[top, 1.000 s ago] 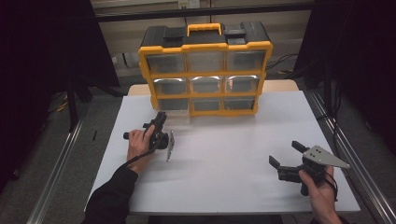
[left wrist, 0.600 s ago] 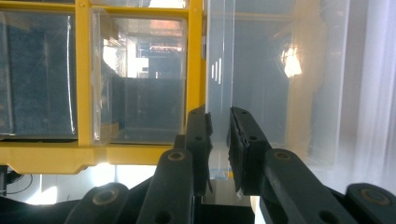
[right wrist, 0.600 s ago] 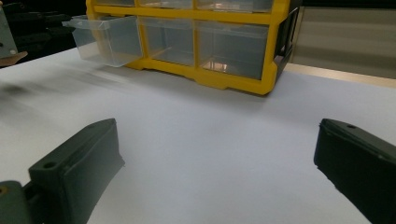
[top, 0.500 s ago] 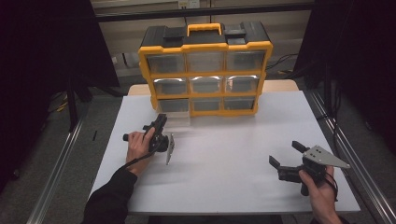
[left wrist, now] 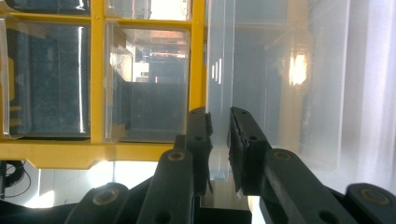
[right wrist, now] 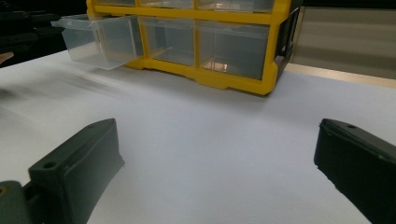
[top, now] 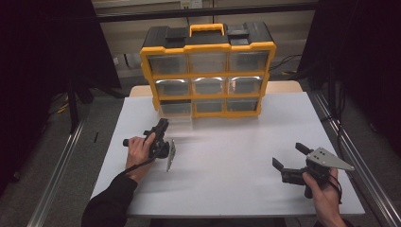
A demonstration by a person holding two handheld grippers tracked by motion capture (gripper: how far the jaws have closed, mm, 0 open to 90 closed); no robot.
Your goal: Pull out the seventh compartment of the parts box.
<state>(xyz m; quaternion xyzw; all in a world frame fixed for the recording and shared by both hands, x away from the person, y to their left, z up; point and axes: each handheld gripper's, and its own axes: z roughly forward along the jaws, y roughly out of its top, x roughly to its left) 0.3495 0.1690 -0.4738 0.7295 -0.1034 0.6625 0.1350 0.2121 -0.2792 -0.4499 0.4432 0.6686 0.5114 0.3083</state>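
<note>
A yellow organiser (top: pixel 208 48) with clear drawers stands at the back of the white table (top: pixel 236 142). Its bottom-left clear drawer (top: pixel 176 109) sticks out towards me, and it juts from the yellow frame (right wrist: pixel 224 77) in the right gripper view (right wrist: pixel 95 39). My left gripper (top: pixel 163 124) reaches to that drawer's front. In the left gripper view the jaws (left wrist: pixel 219 116) pinch the drawer's thin clear front wall (left wrist: pixel 280 70). My right gripper (top: pixel 288 155) hovers low at the table's near right, open and holding nothing (right wrist: pixel 215 158).
The other drawers sit closed in the yellow frame (left wrist: pixel 95 70). Metal rails (top: pixel 350 156) run along both sides of the table. Dark cabinets and cables lie behind the organiser.
My left hand has drawn back slightly towards me, and the bottom-left drawer has slid a little farther out. The right gripper has stayed put.
</note>
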